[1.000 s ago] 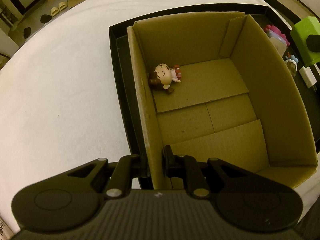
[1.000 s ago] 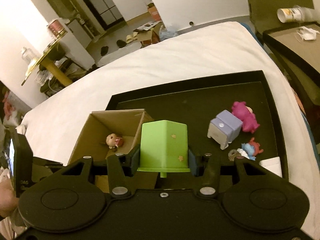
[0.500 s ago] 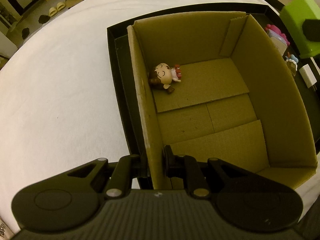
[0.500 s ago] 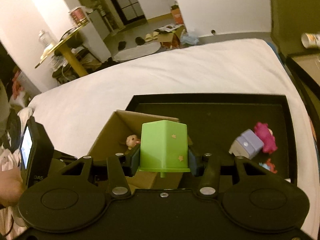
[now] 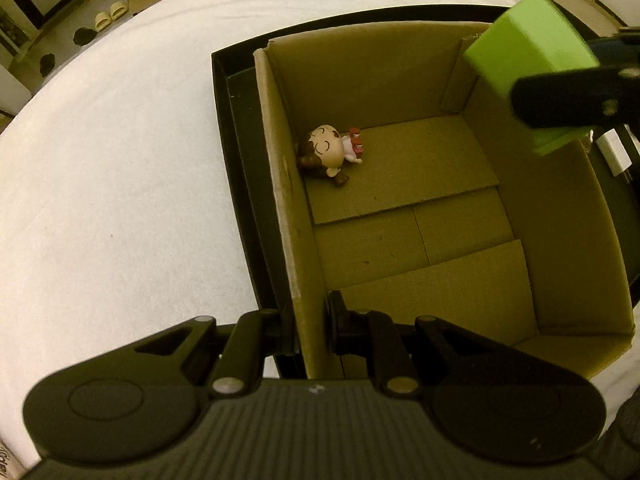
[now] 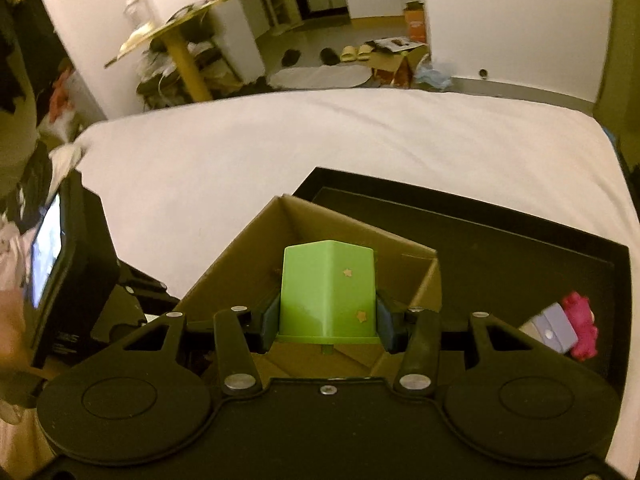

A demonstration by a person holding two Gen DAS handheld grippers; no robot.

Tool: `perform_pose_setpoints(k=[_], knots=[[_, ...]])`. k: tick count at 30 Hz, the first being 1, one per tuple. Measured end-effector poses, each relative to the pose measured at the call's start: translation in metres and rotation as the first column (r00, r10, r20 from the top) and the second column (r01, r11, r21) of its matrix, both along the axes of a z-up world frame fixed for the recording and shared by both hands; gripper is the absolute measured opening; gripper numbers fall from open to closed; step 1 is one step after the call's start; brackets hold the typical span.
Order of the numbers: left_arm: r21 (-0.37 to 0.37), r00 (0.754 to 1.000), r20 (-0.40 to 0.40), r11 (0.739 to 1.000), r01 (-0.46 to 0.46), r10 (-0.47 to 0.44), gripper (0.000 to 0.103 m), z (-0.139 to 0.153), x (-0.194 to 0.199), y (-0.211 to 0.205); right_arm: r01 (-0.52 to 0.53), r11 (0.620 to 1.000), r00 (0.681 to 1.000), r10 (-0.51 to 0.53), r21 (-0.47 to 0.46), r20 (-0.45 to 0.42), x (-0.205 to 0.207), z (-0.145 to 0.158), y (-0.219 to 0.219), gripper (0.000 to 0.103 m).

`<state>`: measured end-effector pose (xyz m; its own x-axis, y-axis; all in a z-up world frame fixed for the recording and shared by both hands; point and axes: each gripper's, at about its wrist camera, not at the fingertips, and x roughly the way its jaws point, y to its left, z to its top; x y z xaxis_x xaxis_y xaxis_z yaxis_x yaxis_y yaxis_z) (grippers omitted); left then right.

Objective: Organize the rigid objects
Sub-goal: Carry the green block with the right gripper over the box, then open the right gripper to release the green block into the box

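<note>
An open cardboard box [image 5: 400, 208] stands in a black tray [image 5: 236, 128] on a white bed. My left gripper [image 5: 310, 320] is shut on the box's near left wall. A small doll figure [image 5: 328, 152] lies on the box floor by that wall. My right gripper [image 6: 328, 320] is shut on a green block [image 6: 328, 292] with small stars. In the left wrist view the green block [image 5: 524, 56] hangs over the box's far right corner. In the right wrist view the cardboard box [image 6: 248, 248] lies below and behind the block.
A lilac block [image 6: 554, 328] and a magenta figure [image 6: 582, 320] lie on the black tray [image 6: 520, 248] right of the box. A white piece [image 5: 614, 152] lies on the tray beyond the box's right wall. The left hand-held gripper body with its screen [image 6: 60, 264] is at the left.
My right gripper has carried the green block leftward, from over the tray's toys to above the box's far right corner. My left gripper has kept its hold on the box wall.
</note>
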<state>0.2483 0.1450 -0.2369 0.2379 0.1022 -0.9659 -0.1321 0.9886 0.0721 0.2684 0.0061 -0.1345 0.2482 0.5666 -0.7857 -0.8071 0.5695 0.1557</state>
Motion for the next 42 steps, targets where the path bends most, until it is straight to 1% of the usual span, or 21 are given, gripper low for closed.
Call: perform_pose_setpoints(k=[7,12,17,19,30,34,39,42], knots=[[0.003,1.000,-0.005,1.000,0.002,-0.002,0.013,0.000,0.001,-0.001,-0.081,0.995,0.996,0.083,-0.057,0.035,-0.007,-0.011,0.020,0.047],[0.006,1.000,-0.010,1.000,0.003,-0.003,0.013,-0.001,0.004,-0.002,-0.152,0.981,0.984,0.162,-0.119,0.077,-0.011,-0.018,0.029,0.048],[-0.011,1.000,-0.006,1.000,0.000,0.000,0.013,-0.002,0.002,0.002,-0.182,0.970,0.976,0.198,-0.163,0.089,-0.014,-0.025,0.036,0.048],[-0.008,1.000,-0.004,1.000,0.004,-0.004,0.013,-0.002,0.001,0.002,-0.192,0.966,0.974,0.210,-0.174,0.087,-0.015,-0.027,0.039,0.048],[-0.013,1.000,0.000,1.000,0.003,-0.003,0.013,-0.002,0.000,0.003,-0.189,0.960,0.975,0.209,-0.207,0.079,-0.014,-0.040,0.044,0.048],[-0.011,1.000,-0.001,1.000,0.003,-0.003,0.013,-0.002,0.000,0.003,-0.198,0.957,0.970,0.223,-0.214,0.099,-0.019,-0.042,0.042,0.048],[-0.014,1.000,-0.003,1.000,0.002,-0.002,0.013,-0.002,0.000,0.004,-0.184,0.964,0.973,0.207,-0.193,0.105,-0.020,-0.034,0.035,0.048],[-0.010,1.000,-0.004,1.000,0.007,-0.007,0.013,-0.002,0.001,0.004,-0.169,0.972,0.977,0.187,-0.163,0.104,-0.021,-0.022,0.028,0.049]])
